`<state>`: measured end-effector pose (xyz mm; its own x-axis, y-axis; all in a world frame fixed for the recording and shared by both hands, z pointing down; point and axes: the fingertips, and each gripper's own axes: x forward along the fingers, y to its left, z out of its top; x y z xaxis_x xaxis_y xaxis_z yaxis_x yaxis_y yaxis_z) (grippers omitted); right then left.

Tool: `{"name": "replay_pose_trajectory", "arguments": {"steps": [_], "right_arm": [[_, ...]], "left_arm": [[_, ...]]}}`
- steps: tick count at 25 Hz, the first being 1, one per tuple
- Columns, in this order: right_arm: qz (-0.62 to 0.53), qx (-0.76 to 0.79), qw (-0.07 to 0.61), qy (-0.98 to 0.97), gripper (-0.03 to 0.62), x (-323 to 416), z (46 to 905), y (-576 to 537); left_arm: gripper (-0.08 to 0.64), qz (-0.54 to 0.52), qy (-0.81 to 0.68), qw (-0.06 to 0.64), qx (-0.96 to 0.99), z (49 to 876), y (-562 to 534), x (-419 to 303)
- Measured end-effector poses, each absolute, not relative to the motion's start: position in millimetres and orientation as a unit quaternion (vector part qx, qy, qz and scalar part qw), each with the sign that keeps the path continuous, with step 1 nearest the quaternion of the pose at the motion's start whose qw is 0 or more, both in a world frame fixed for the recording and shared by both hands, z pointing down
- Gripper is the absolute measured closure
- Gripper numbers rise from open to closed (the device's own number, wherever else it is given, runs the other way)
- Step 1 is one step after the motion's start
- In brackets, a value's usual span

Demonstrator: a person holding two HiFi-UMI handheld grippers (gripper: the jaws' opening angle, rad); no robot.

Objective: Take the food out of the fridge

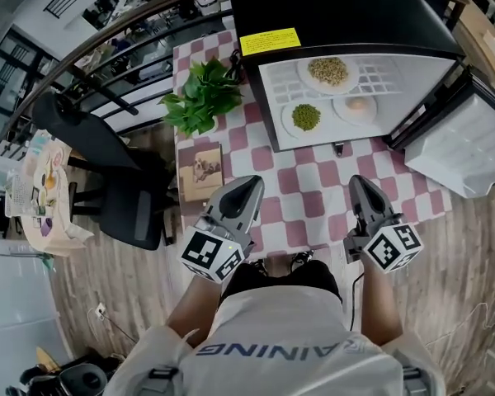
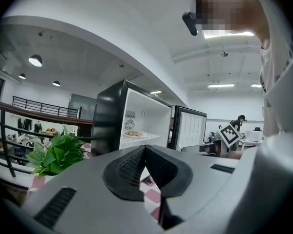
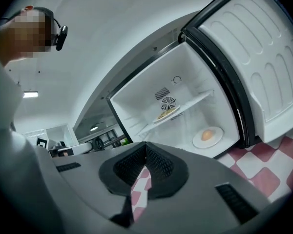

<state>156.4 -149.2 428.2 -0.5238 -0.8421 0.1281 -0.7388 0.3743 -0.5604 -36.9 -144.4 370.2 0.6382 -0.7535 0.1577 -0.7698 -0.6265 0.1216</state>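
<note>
- A black fridge [image 1: 338, 7] is standing on the checked table [image 1: 313, 200], with its open front facing the person. Its door [image 1: 470, 147] is hanging wide at the right.
- The food is sitting inside on three round plates. All are lying flat, so none is showing a long side or pointing any one way.
- A plate of pale grains [image 1: 327, 71] is resting on the wire shelf [image 1: 379, 77], the higher level.
- Below it, on the fridge floor, a plate of green bits [image 1: 306, 117] is lying at the left. A plate with an orange lump [image 1: 356, 106] is lying just beside it at the right.
- The left tool [image 1: 252, 184] is hovering over the table in front of the fridge, well apart from the plates. Its nose is aiming roughly level toward the fridge, and its jaws are pressing together at the tips with nothing caught between them.
- The right tool [image 1: 360, 185] is hanging alongside it, aiming into the open fridge. Its jaws are closed tight and carrying nothing.
- A leafy plant [image 1: 202, 97] is standing on the table just left of the fridge.
- A small picture [image 1: 199, 170] is lying near the table's left edge, and a black chair [image 1: 107, 163] is standing beside it.
</note>
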Motion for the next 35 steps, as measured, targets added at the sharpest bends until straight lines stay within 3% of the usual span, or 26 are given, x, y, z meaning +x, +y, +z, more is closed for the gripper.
{"name": "replay_pose_trajectory", "arguments": {"steps": [12, 15, 22, 35], "right_arm": [[-0.43, -0.494, 0.058, 0.753, 0.565, 137, 504, -213], [-0.464, -0.497, 0.059, 0.731, 0.484, 134, 526, -232], [-0.554, -0.5, 0.103, 0.658, 0.449, 127, 575, -279], [-0.664, -0.487, 0.167, 0.542, 0.448, 118, 630, -309]], "left_arm": [[0.552, 0.058, -0.398, 0.091, 0.911, 386, -156, -43], [0.552, 0.065, -0.388, 0.089, 0.915, 390, -155, -40], [0.551, 0.073, -0.39, 0.101, 0.912, 399, -160, -39], [0.552, 0.078, -0.405, 0.12, 0.903, 411, -164, -44]]}}
